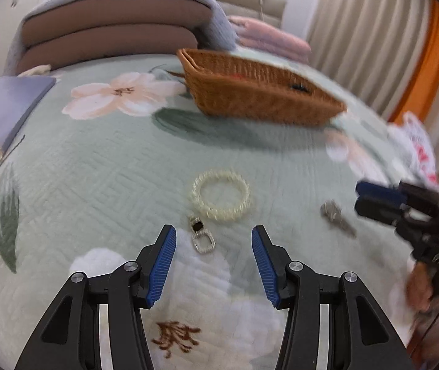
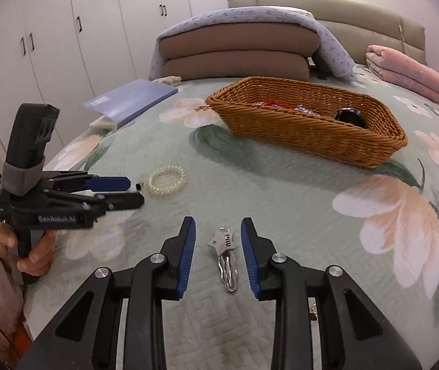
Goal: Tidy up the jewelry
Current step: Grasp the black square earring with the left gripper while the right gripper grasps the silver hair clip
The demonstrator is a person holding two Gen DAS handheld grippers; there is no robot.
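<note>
On the bed (image 2: pixel 281 191), the basket (image 2: pixel 305 126) sits far; bracelet (image 2: pixel 167 176) lies near-left, hair clip (image 2: pixel 226 257) nearest, right of it.

Both grippers tilt downward. The left gripper (image 1: pixel 213 240) has its jaws spread fairly wide with nothing between the pads, and a hand (image 2: pixel 31 246) grips its handle. The right gripper (image 2: pixel 218 231) is narrower, pads apart, not pinching anything.
</note>
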